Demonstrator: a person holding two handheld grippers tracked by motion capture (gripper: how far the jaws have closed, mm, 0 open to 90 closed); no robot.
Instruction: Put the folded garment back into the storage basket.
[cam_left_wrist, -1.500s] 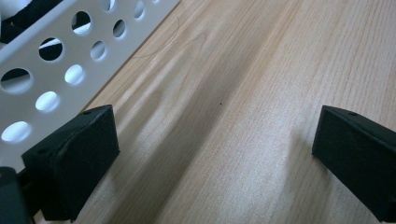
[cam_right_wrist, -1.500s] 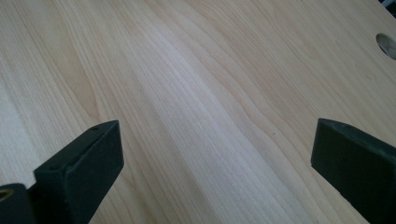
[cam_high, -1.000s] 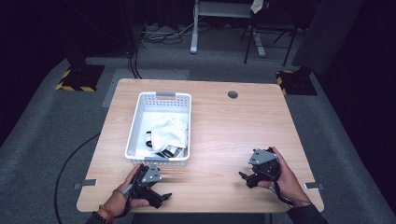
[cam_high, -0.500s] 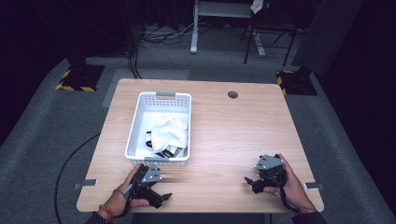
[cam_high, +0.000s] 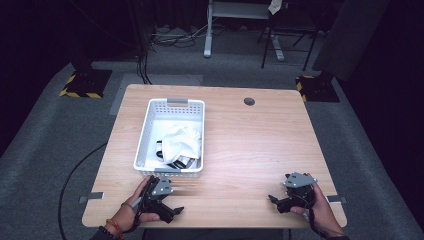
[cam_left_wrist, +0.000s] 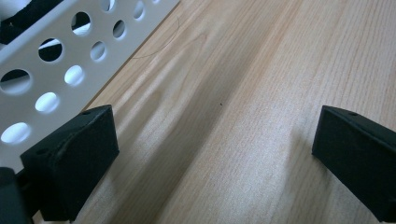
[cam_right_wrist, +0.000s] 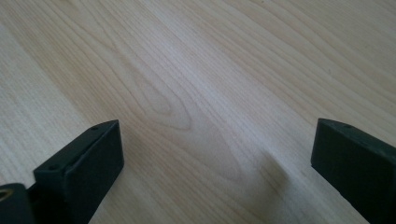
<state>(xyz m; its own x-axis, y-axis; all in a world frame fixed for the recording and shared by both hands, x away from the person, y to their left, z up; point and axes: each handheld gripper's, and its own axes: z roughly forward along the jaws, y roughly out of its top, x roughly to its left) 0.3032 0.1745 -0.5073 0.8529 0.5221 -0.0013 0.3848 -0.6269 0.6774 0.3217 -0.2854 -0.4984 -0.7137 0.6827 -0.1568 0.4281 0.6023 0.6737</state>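
Observation:
A white perforated basket (cam_high: 145, 130) stands on the left half of the wooden table (cam_high: 250, 145), holding white cloth (cam_high: 184, 140) and some dark items. My left gripper (cam_high: 172, 210) rests on the table just in front of the basket's near wall, jaws wide apart with bare wood between them. In the left gripper view the basket wall (cam_left_wrist: 51, 70) runs along the upper left, beside the left gripper (cam_left_wrist: 215, 154). My right gripper (cam_high: 275, 202) rests near the table's front right corner, open. The right gripper (cam_right_wrist: 217, 163) has nothing but wood grain between its jaws.
A round cable hole (cam_high: 249, 101) sits at the table's far edge. Grey carpet surrounds the table, with a cable (cam_high: 70, 180) on the floor at the left and chair and desk legs (cam_high: 272, 45) beyond the far edge.
My right gripper has moved toward the near edge and a little to the right, settling lower on the table. The left gripper has stayed in place.

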